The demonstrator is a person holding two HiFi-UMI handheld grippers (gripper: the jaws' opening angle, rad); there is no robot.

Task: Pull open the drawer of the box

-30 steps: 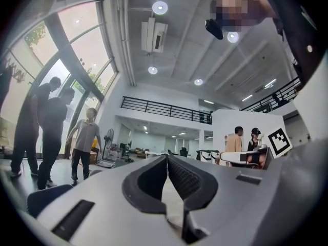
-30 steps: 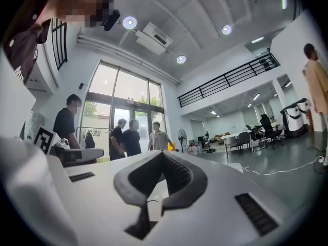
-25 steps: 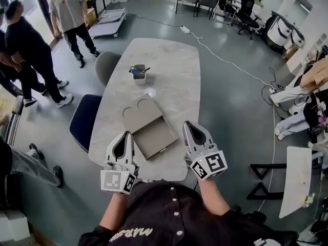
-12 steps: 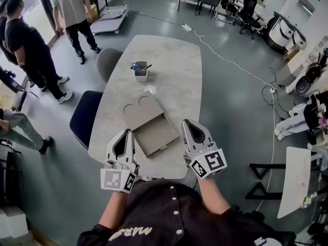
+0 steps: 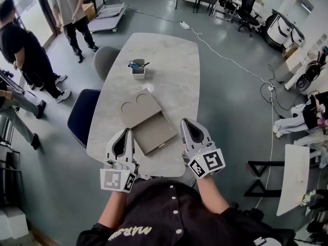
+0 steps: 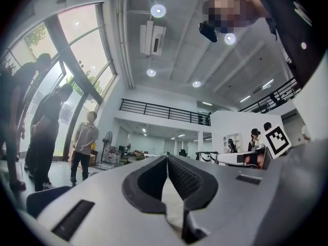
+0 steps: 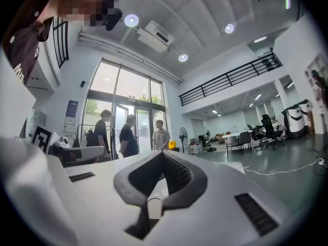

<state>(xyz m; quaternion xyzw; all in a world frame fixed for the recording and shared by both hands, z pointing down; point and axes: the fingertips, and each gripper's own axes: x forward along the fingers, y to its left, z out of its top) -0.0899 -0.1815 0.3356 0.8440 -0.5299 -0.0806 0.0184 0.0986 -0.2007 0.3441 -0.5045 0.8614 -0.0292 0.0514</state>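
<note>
The drawer (image 5: 155, 133) stands drawn well out of the box (image 5: 136, 106), toward the near edge of the table (image 5: 171, 65) — the pull appears complete. The left gripper (image 5: 125, 133) and right gripper (image 5: 186, 122) flank it without contact, jaws pressed together on nothing — no step appears left.

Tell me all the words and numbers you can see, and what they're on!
On the black shirt: pale letters, upside down and warped, maybe "MAR..."; not surely readable.
On the blue sign in the right gripper view: print too small to read.
On the marker cubes: black-and-white square patterns, no words.
On the box and its drawer: no print visible.
</note>
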